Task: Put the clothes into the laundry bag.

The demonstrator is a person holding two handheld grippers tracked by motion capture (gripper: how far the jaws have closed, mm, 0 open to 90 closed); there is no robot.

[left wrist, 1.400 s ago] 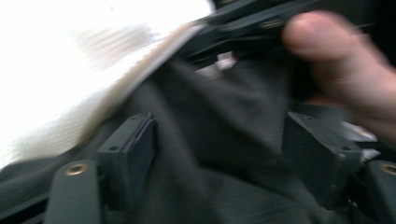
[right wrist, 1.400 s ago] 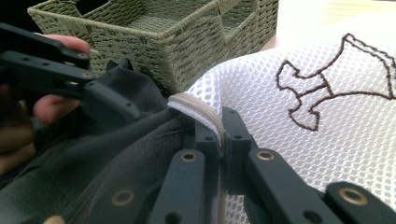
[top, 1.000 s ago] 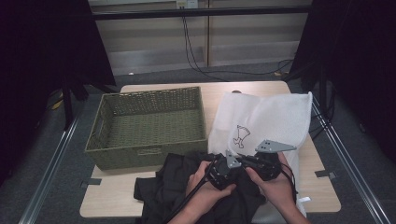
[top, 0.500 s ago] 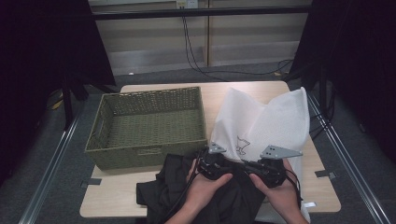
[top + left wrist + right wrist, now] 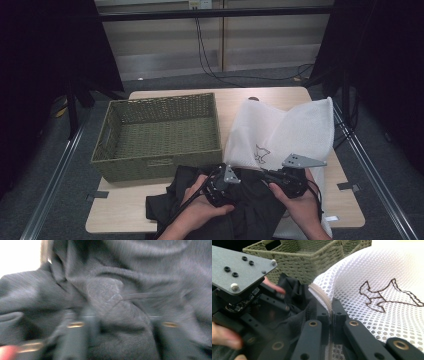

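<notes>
High view. I see my left gripper point(image 5: 223, 181) and my right gripper point(image 5: 280, 179) side by side at the near edge of the table point(image 5: 280, 97), each in a hand reaching in from below. Both sit over a dark garment point(image 5: 260, 210) that lies crumpled at the near middle, just in front of the woven basket point(image 5: 162, 135). The white mesh bag point(image 5: 285, 132) lies to the right of the basket, its near edge touching the garment and meeting the right gripper. From here I cannot tell how either pair of jaws stands.

Left gripper view. The picture is blurred. My two jaws rise from the bottom with a fold of the dark garment point(image 5: 112, 302) bulging between them. They have just been closing, after first opening; I cannot tell whether the pads press on the cloth.

Right gripper view. My jaws are closed on the zippered rim of the mesh bag point(image 5: 387, 277), the zip tape point(image 5: 322, 298) running straight down into the pinch. The bag's outlined animal print point(image 5: 387, 296) lies to the right. The left gripper point(image 5: 249, 302), under its grey plate, sits at the left over the dark garment point(image 5: 297, 315), with the basket point(image 5: 307, 257) behind.
</notes>
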